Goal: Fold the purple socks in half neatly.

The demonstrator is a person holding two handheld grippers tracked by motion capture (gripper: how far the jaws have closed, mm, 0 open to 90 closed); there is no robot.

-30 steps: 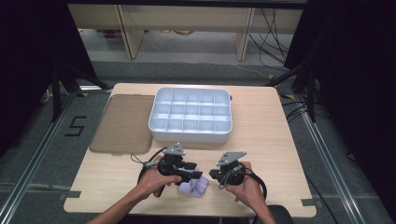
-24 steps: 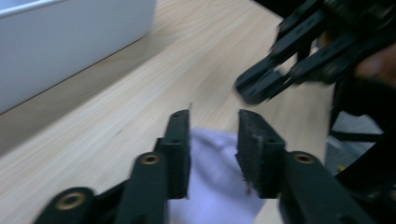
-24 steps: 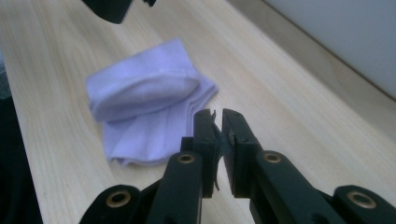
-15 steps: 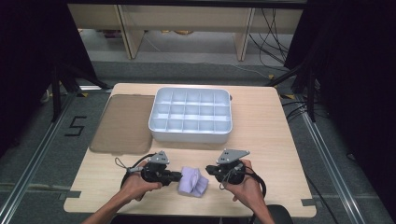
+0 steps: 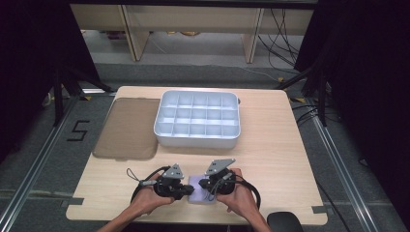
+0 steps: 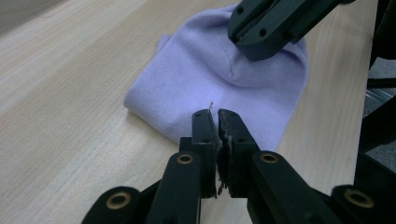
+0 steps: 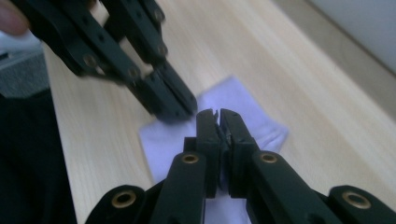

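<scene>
high view: one lilac cloth [image 5: 196,197] lay flat on the table [image 5: 270,145] close to its near edge, between the two claws. the left claw [image 5: 186,193] met it from one side and the right claw [image 5: 203,186] from the other. farther back stood one white divided tray [image 5: 196,141], with one brown lid [image 5: 126,128] just beside it.

left gripper view: the left claw [image 6: 215,114] was pinched narrow at the cloth's [image 6: 219,70] near edge. i could not tell whether fabric sat between the tips. the right claw [image 6: 243,32] hung over the far side.

right gripper view: the right claw [image 7: 217,114] was closed tight over the cloth [image 7: 254,123], with the left claw [image 7: 175,109] just beside its tips.

to smooth or fold it well, i judged each claw should catch only the top layer at an edge, then both should pull evenly and low so the cloth would not bunch or slide off the table.
</scene>
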